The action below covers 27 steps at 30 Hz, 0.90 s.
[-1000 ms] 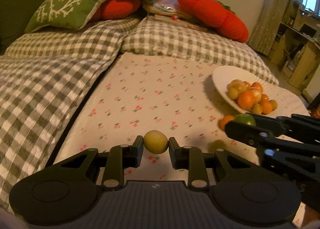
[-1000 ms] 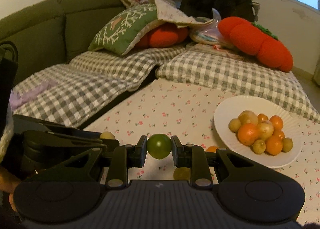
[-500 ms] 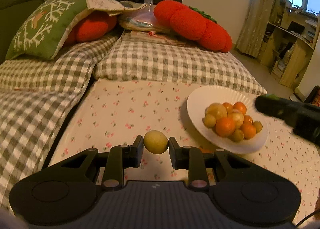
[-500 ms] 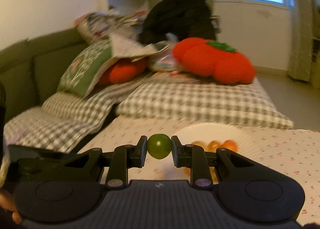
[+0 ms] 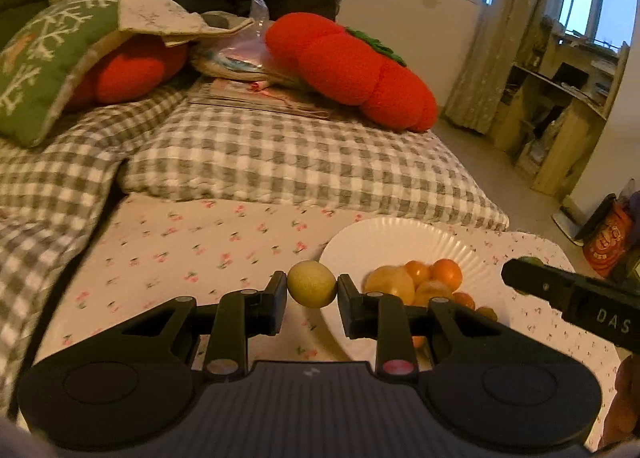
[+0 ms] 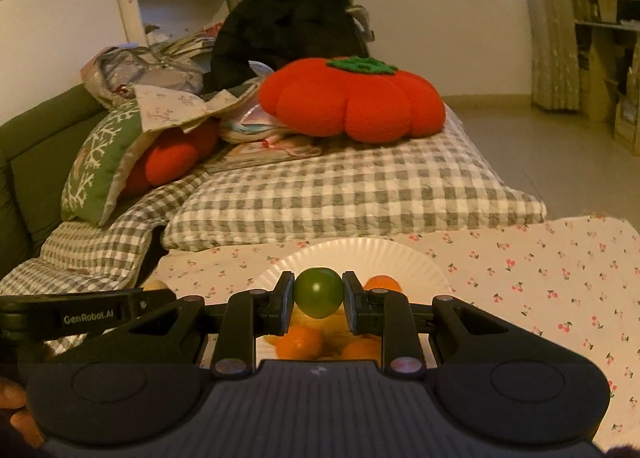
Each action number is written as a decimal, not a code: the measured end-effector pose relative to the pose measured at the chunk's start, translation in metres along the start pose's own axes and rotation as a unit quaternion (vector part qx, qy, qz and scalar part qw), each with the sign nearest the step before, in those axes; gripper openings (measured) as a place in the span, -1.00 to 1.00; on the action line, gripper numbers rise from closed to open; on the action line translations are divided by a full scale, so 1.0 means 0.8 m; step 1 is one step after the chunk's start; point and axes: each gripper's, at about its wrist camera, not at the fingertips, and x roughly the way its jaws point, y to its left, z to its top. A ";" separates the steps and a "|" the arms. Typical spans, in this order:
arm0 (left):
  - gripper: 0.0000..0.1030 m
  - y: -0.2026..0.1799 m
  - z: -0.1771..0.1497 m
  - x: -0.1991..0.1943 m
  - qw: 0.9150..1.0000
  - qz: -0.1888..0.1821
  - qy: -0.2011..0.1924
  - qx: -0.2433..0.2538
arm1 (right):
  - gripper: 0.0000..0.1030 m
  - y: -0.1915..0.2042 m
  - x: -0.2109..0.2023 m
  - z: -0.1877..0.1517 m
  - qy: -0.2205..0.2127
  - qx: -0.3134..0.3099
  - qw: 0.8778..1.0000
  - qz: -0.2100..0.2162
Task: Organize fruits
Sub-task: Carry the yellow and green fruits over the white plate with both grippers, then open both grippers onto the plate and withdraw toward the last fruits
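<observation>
Carry-to-plate step. Left gripper (image 5: pixel 312 290) is clamped on a yellow-green fruit (image 5: pixel 311 289), held just beside the near-left rim of the white paper plate (image 5: pixel 384 236). Right gripper (image 6: pixel 319 293) is clamped on a green fruit (image 6: pixel 319 292), held over the plate, above the pile of oranges (image 6: pixel 299 342). Plate sits on the cherry-print cloth (image 6: pixel 540 270). Next, probably: lower each fruit into the pile, then open the jaws; the left one must first move right, over the rim.

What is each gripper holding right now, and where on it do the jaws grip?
Left gripper: a yellow-green fruit, pinched at its two opposite sides. Right gripper: a dark green fruit, likewise clamped across its sides.
</observation>
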 end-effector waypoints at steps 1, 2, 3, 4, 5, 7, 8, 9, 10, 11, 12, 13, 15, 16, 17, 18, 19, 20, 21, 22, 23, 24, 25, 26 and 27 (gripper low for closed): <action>-0.76 -0.001 0.002 0.007 1.000 -0.005 0.002 -0.003 | -0.55 -0.002 0.003 0.001 0.002 0.002 1.000 -0.001; -0.76 -0.002 0.004 0.013 1.000 -0.013 0.004 -0.007 | -0.55 -0.006 0.008 0.002 0.003 0.004 1.000 -0.002; -0.76 -0.004 0.005 0.019 1.000 -0.022 0.007 -0.011 | -0.55 -0.008 0.012 0.003 0.006 0.007 1.000 -0.002; -0.76 -0.006 0.006 0.025 0.999 -0.030 0.009 -0.012 | -0.56 -0.012 0.016 0.003 0.009 0.010 1.000 0.000; -0.76 -0.010 0.008 0.031 0.999 -0.037 0.012 -0.012 | -0.56 -0.016 0.021 0.004 0.013 0.014 1.000 0.001; -0.76 -0.015 0.011 0.044 0.998 -0.050 0.019 -0.014 | -0.55 -0.021 0.030 0.004 0.019 0.018 1.000 -0.002; -0.76 -0.017 0.012 0.051 0.998 -0.054 0.023 -0.016 | -0.55 -0.026 0.036 0.006 0.023 0.022 0.999 -0.003; -0.76 -0.018 0.013 0.058 0.998 -0.057 0.026 -0.019 | -0.55 -0.030 0.039 0.007 0.025 0.027 0.999 -0.004; -0.76 -0.019 0.015 0.065 0.997 -0.060 0.029 -0.024 | -0.55 -0.035 0.043 0.008 0.027 0.034 0.999 -0.005; -0.76 -0.019 0.016 0.072 0.997 -0.065 0.033 -0.029 | -0.55 -0.041 0.046 0.009 0.029 0.044 0.999 -0.007; -0.76 -0.019 0.018 0.078 0.996 -0.070 0.035 -0.035 | -0.55 -0.047 0.050 0.010 0.031 0.054 0.998 -0.008; -0.76 -0.020 0.020 0.084 0.996 -0.075 0.037 -0.037 | -0.55 -0.053 0.053 0.011 0.033 0.062 0.997 -0.009; -0.76 -0.023 0.022 0.094 0.995 -0.079 0.040 -0.039 | -0.55 -0.061 0.061 0.009 0.038 0.074 0.996 -0.011; -0.76 -0.024 0.023 0.099 0.995 -0.081 0.041 -0.040 | -0.55 -0.064 0.065 0.008 0.042 0.078 0.996 -0.012; -0.76 -0.024 0.025 0.105 0.995 -0.085 0.042 -0.042 | -0.55 -0.067 0.069 0.006 0.046 0.082 0.996 -0.014; -0.76 -0.025 0.026 0.111 0.994 -0.088 0.044 -0.044 | -0.55 -0.069 0.072 0.005 0.049 0.084 0.995 -0.017; -0.76 -0.026 0.026 0.117 0.994 -0.090 0.046 -0.048 | -0.55 -0.073 0.074 0.004 0.052 0.088 0.995 -0.022; -0.76 -0.025 0.027 0.123 0.993 -0.093 0.049 -0.054 | -0.55 -0.076 0.076 0.002 0.055 0.091 0.994 -0.025; -0.76 -0.025 0.026 0.128 0.992 -0.095 0.052 -0.058 | -0.55 -0.079 0.078 0.001 0.057 0.095 0.993 -0.027; -0.76 -0.024 0.025 0.132 0.992 -0.095 0.055 -0.061 | -0.55 -0.082 0.078 -0.001 0.060 0.099 0.993 -0.028; -0.76 -0.023 0.024 0.137 0.992 -0.096 0.058 -0.064 | -0.55 -0.084 0.079 -0.002 0.062 0.101 0.993 -0.028; -0.76 -0.021 0.024 0.140 0.991 -0.096 0.060 -0.066 | -0.55 -0.085 0.081 -0.003 0.065 0.101 0.992 -0.029; -0.76 -0.020 0.023 0.142 0.991 -0.097 0.062 -0.067 | -0.55 -0.086 0.082 -0.004 0.067 0.101 0.992 -0.031; -0.76 -0.020 0.023 0.144 0.991 -0.096 0.064 -0.068 | -0.55 -0.086 0.083 -0.004 0.069 0.101 0.992 -0.033; -0.76 -0.019 0.022 0.146 0.991 -0.096 0.066 -0.070 | -0.55 -0.086 0.083 -0.005 0.070 0.102 0.992 -0.034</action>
